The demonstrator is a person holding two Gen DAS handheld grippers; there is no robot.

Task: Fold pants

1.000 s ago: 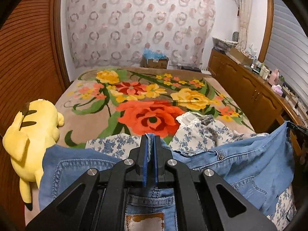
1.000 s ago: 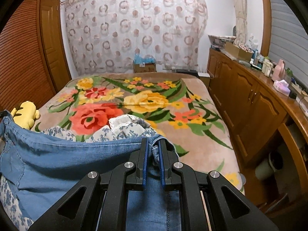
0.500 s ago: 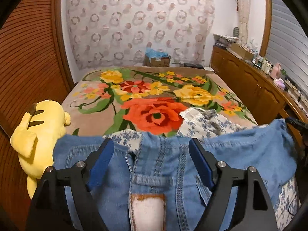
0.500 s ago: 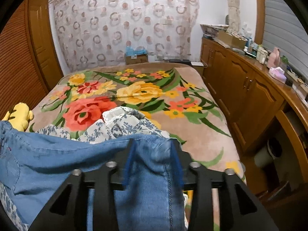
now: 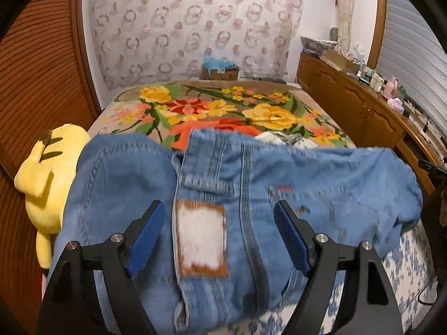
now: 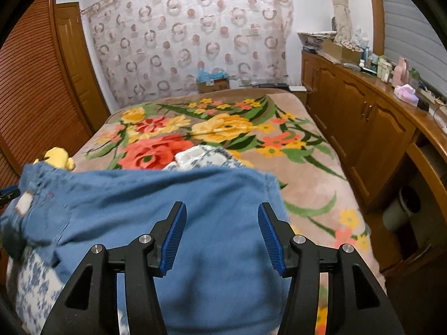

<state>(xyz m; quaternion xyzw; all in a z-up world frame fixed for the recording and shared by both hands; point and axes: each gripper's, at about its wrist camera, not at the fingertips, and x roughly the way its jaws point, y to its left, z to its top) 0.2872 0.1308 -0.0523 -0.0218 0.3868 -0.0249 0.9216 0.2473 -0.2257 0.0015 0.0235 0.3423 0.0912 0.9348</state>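
Observation:
The blue denim pants (image 5: pixel 245 189) lie across the near end of the bed, waistband and white leather patch (image 5: pixel 200 241) toward me in the left wrist view. My left gripper (image 5: pixel 220 236) hovers over that patch, open, its blue pads (image 5: pixel 146 234) wide apart and off the cloth. In the right wrist view the pants (image 6: pixel 167 203) spread from the left edge to the middle. My right gripper (image 6: pixel 222 236) is above their plain denim end, jaws still opening, with fabric below the gap but not pressed by the pads (image 6: pixel 176 238).
A floral blanket (image 6: pixel 232 131) covers the bed. A blue-and-white flowered garment (image 6: pixel 204 155) lies under and beyond the pants. A yellow plush toy (image 5: pixel 47 173) sits at the left edge. Wooden cabinets (image 6: pixel 363 128) run along the right; a louvered wardrobe stands on the left.
Both grippers were shut on the pants' waistband a second ago. Both have let go and opened, and the pants have dropped onto the bed. Both views have pulled back slightly.

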